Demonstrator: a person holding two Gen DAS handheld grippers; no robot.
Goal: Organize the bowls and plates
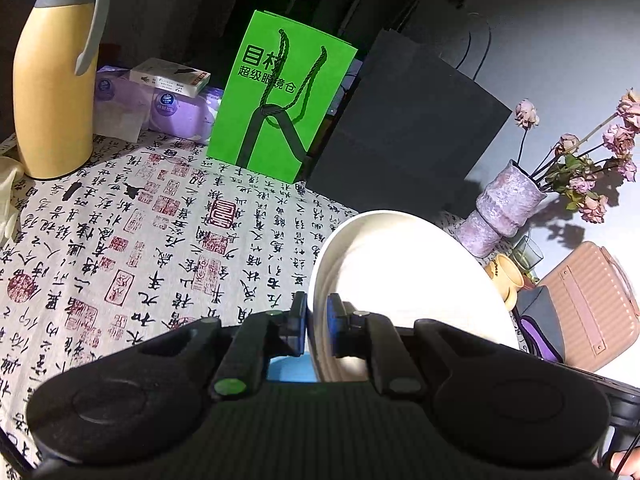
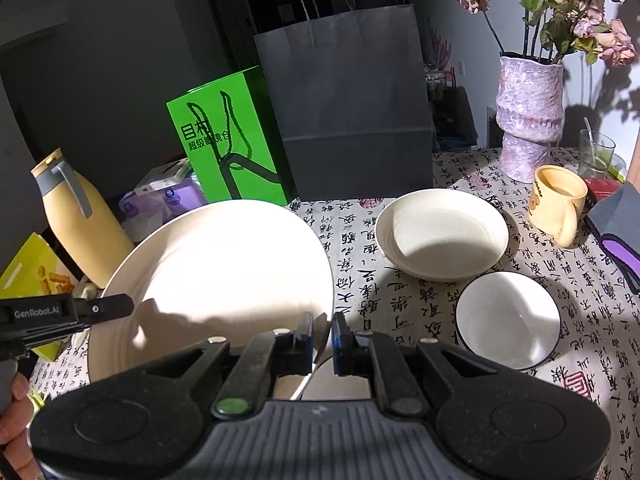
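Observation:
A large cream plate [image 2: 224, 280] is held tilted above the table by both grippers. My left gripper [image 1: 318, 322] is shut on its rim; the plate [image 1: 400, 280] fills the right of the left wrist view. My right gripper [image 2: 323, 340] is shut on the plate's near right rim. The left gripper's body [image 2: 60, 316] shows at the plate's left edge. A second cream plate [image 2: 442, 234] lies flat on the table to the right. A white bowl with a dark rim [image 2: 508, 320] sits in front of it.
A black paper bag [image 2: 344, 108] and a green paper bag [image 2: 224, 140] stand at the back. A yellow thermos [image 2: 80, 224] is at the left. A purple vase with dried roses [image 2: 528, 112], a yellow mug [image 2: 558, 204] and a glass [image 2: 596, 154] are at the right.

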